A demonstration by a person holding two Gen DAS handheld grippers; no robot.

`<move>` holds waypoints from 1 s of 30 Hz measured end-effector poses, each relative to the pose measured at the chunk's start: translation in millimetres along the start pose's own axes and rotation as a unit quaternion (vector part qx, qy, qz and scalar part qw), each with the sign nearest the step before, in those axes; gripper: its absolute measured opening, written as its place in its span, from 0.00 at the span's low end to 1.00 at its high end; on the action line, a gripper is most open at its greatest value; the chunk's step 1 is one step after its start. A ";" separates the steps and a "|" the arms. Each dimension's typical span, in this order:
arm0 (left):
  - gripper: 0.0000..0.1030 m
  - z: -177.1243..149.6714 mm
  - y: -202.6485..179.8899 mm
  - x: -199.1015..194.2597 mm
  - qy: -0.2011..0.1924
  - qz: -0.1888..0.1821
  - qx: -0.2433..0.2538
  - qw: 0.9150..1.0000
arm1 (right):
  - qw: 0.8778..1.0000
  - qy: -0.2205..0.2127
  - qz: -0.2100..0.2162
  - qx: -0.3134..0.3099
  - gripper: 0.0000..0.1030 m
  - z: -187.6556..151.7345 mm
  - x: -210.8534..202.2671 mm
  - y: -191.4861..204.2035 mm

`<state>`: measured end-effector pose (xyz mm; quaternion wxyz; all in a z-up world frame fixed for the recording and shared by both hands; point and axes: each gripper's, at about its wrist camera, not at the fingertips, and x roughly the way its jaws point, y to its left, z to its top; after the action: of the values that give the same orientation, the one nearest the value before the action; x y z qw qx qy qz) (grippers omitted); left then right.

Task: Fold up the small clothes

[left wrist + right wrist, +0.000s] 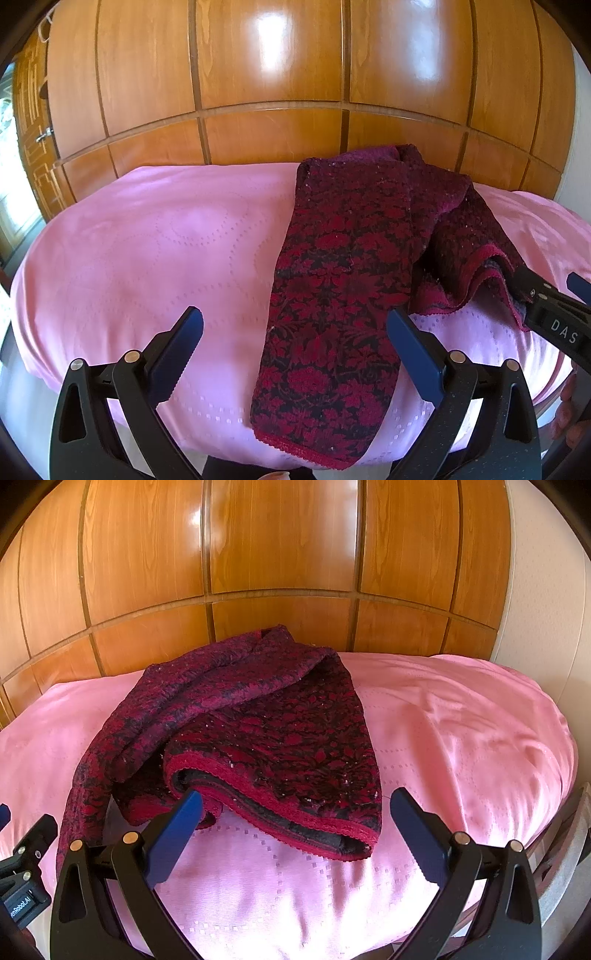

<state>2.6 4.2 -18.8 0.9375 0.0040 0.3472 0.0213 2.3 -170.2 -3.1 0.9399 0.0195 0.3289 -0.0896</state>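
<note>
- My left hand-held gripper (pixel 295 350): jaws wide apart, holding nothing, hovering over the near part of the pink cloth (pixel 147 251).
- A long strip of the dark red floral garment (pixel 340 280) runs between its fingers (pixel 184 347) toward the near edge; I can't tell if the right finger touches the fabric edge.
- My right hand-held gripper (pixel 295 830): jaws also spread, nothing clamped.
- Its left fingertip (pixel 184 812) sits right at the red hem (pixel 280 812) of the garment's near fold, touching or just beside it; can't tell which.
- From the left wrist view, the right hand-held gripper's tip comes in from the right at the bunched hem, the fabric edge draped around it.
- Garment lies on the pink-covered table (pixel 461 738), loosely bunched: one part folded over with the hem facing me, another part trailing off to the left and over the near edge.
- Garment's far end is near the back edge, close to the glossy wooden panel wall (pixel 277 74).
- Pink cloth is wrinkled on the right side in the right wrist view.
- Edge of the left hand-held gripper is visible at lower left of the right wrist view.
</note>
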 end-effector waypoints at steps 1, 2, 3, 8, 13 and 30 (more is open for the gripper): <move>0.96 -0.2 0.0 0.5 0.001 -0.001 0.000 1.000 | 1.000 0.000 0.000 0.000 0.98 -0.1 -0.2 0.1; 0.96 -0.4 0.3 0.5 0.001 0.000 0.001 1.000 | 1.000 -0.001 0.000 0.000 0.98 0.1 0.0 -0.3; 0.96 -1.2 0.4 0.4 0.002 0.000 0.001 1.000 | 1.000 0.000 0.000 0.000 0.98 0.0 0.0 0.0; 0.96 -0.7 -1.4 3.6 0.006 -0.003 0.008 1.000 | 1.000 -0.001 0.001 0.002 0.98 0.5 -0.2 -0.1; 0.96 -1.3 -3.6 7.8 0.012 -0.007 0.013 1.000 | 1.000 -0.004 0.004 0.009 0.98 3.3 -0.6 -2.0; 0.25 -17.5 -6.0 49.3 0.076 -0.046 0.041 0.995 | 0.994 0.002 0.080 0.071 0.98 27.5 8.4 -27.1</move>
<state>28.8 0.2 -64.3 0.9076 0.0247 0.4175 -0.0362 20.7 -200.7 13.8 0.9397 0.1127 0.3208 -0.0367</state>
